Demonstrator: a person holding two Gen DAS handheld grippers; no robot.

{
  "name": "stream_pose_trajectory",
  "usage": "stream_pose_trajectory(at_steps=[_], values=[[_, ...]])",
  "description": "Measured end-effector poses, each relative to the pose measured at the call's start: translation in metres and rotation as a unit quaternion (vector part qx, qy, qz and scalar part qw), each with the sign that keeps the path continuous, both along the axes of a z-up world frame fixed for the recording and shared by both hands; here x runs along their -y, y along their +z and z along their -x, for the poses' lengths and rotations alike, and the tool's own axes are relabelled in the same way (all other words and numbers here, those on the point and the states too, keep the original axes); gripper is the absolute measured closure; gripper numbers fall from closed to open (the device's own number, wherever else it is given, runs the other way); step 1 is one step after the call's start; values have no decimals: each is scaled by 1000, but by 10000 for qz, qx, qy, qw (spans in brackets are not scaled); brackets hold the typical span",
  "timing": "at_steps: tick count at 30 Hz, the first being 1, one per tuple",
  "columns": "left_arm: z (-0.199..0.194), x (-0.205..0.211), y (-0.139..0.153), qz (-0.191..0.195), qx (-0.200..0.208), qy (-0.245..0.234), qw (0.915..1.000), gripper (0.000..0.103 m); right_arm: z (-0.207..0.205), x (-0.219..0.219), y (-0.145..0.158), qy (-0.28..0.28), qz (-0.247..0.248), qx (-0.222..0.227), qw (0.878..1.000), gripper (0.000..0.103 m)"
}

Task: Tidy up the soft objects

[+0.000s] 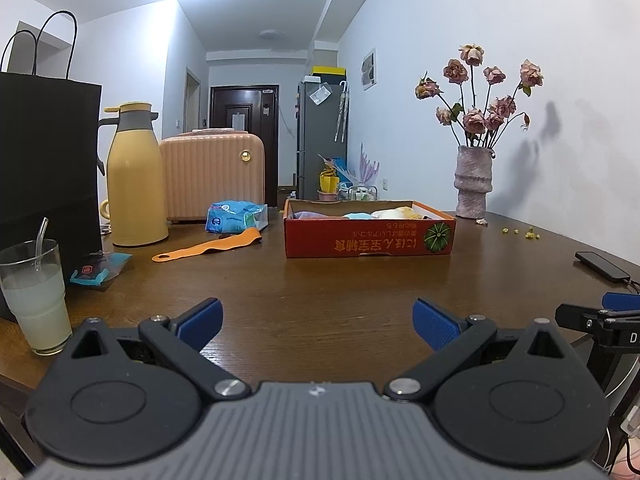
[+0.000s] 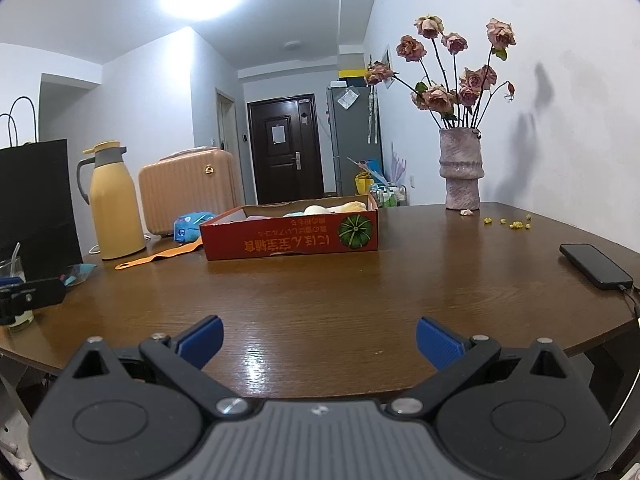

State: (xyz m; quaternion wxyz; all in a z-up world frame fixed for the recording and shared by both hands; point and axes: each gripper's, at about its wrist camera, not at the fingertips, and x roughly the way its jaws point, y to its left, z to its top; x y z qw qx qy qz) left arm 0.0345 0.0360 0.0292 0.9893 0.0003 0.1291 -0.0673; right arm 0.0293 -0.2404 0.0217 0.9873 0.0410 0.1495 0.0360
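A shallow red cardboard box (image 1: pixel 370 236) (image 2: pixel 290 238) sits mid-table and holds several soft items in purple, light blue, white and yellow (image 1: pixel 374 214) (image 2: pixel 320 209). My left gripper (image 1: pixel 318 320) hovers low over the near table edge, open, with nothing between its blue pads. My right gripper (image 2: pixel 320 340) is also open and empty, a good distance in front of the box. Part of the right gripper (image 1: pixel 600 316) shows at the right edge of the left wrist view. An orange strap (image 1: pixel 208 246) (image 2: pixel 160 258) lies flat left of the box.
On the left stand a yellow thermos (image 1: pixel 136 176) (image 2: pixel 114 204), a black paper bag (image 1: pixel 44 152), a glass of pale drink (image 1: pixel 34 296) and a peach case (image 1: pixel 212 176). A blue packet (image 1: pixel 236 216), a vase of dried roses (image 1: pixel 474 180) (image 2: pixel 460 168) and a phone (image 2: pixel 596 266) are also on the brown table (image 1: pixel 320 280).
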Motion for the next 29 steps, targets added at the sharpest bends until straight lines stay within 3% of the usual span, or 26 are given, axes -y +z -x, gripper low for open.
stream_pose_trajectory(at_steps=[29], values=[[2,3,1,61,107,80,9999,0,5,-4,3,92,26,182,9998,0]])
